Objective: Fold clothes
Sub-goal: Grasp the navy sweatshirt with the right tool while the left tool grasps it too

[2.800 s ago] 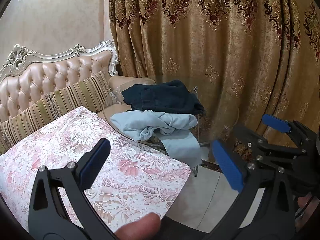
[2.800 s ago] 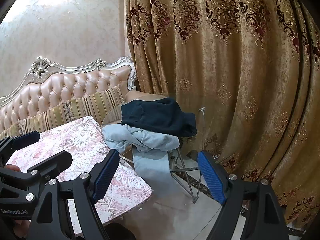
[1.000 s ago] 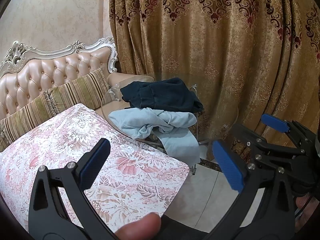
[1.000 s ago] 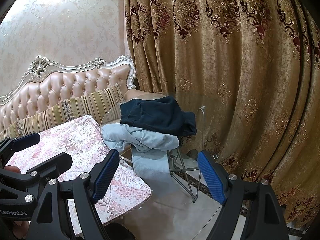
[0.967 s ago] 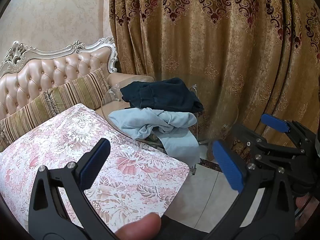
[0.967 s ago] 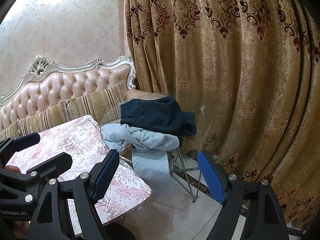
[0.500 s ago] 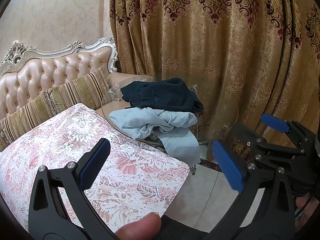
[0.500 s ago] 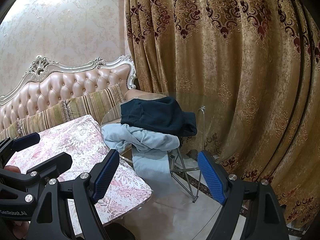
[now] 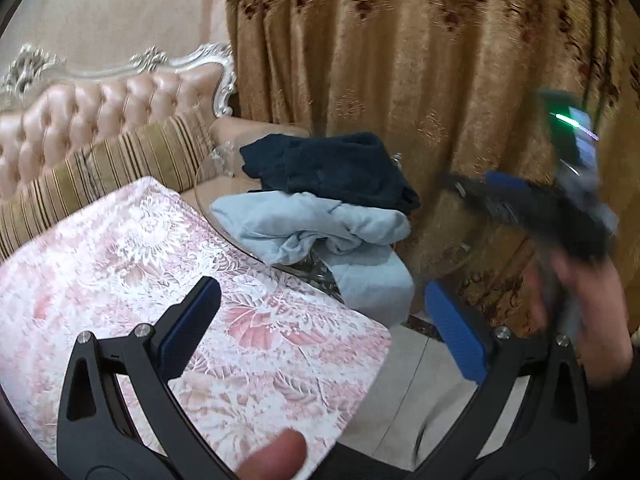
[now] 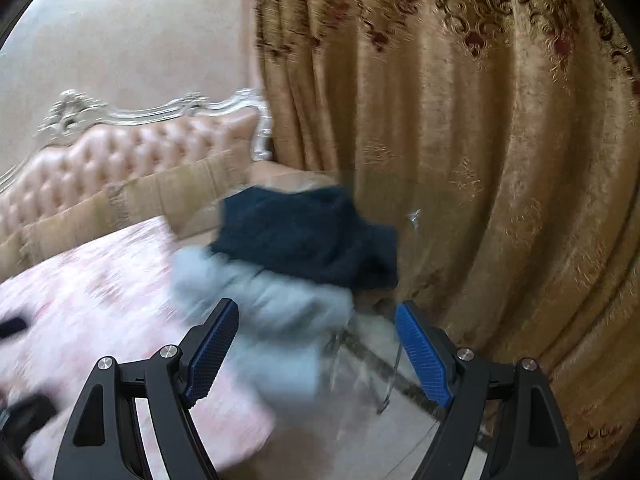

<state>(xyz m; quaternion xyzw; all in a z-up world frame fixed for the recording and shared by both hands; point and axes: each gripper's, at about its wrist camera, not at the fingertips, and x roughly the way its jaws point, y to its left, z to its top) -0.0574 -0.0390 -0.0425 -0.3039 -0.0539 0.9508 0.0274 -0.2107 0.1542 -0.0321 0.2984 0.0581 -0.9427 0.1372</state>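
Clothes heaped on round glass table (image 9: pixel 216 184) before gold curtain (image 9: pixel 400 60): dark navy garment (image 9: pixel 328 168) on top, pale blue garment (image 9: pixel 320 232) under it, one end drooping over table edge. Left gripper (image 9: pixel 320 328) spread wide, empty, above pink floral cloth (image 9: pixel 160 280). Right gripper (image 10: pixel 316 348) spread wide, empty, aimed at pile; view blurred. Tufted sofa (image 9: pixel 100 100) behind.

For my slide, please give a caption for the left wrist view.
Open left gripper facing the light blue garment and dark navy garment piled beside the floral-covered table.
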